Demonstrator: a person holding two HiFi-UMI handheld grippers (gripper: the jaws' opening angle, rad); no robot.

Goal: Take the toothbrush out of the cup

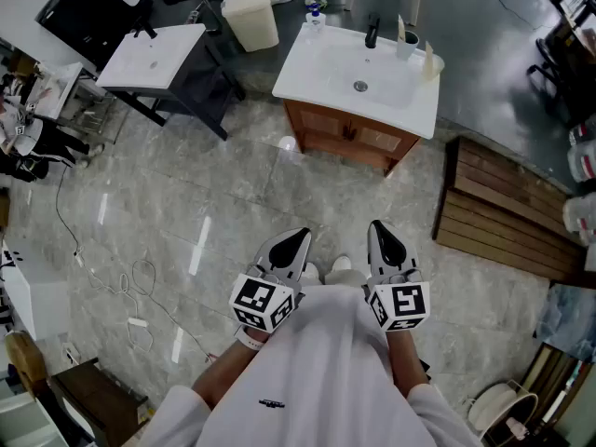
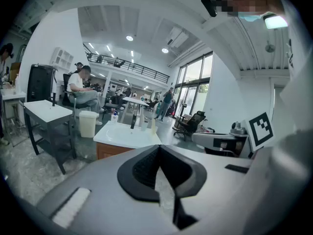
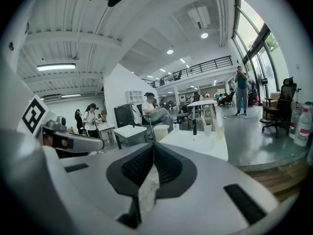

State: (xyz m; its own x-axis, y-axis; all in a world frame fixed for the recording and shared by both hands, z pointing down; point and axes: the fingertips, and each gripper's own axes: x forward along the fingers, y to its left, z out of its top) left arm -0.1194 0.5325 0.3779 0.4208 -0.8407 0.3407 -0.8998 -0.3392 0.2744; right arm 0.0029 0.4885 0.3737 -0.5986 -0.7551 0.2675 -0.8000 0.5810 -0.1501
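Nothing of the task is done yet, as far as we can judge. We hold both claws low and close to our body, side by side, noses aimed forward and slightly down. The left claw (image 1: 300, 236) is pressed together with nothing in it: its own view shows the pads of the left claw (image 2: 159, 149) meeting at the tip, with only floor behind the slot. The right claw (image 1: 379, 229) is likewise pressed together and empty, and in its own view the tips of the right claw (image 3: 153, 146) touch.

The cup (image 1: 407, 43) stands well ahead of both claws, a little to the right of the right claw's line. It sits at the back of a white worktop (image 1: 321, 73), just beside the tap (image 1: 372, 32). A pale stick leaning out of the cup looks like the toothbrush (image 1: 401, 26), though it is too small to be sure of. From the right claw, the cup (image 3: 208, 129) shows far off, beyond the tips and to their right.

A wide stretch of bare floor (image 1: 233, 212) lies between the claws and the worktop. Everything is left to do: walk up, spread one claw, pinch the toothbrush's handle and lift it clear.
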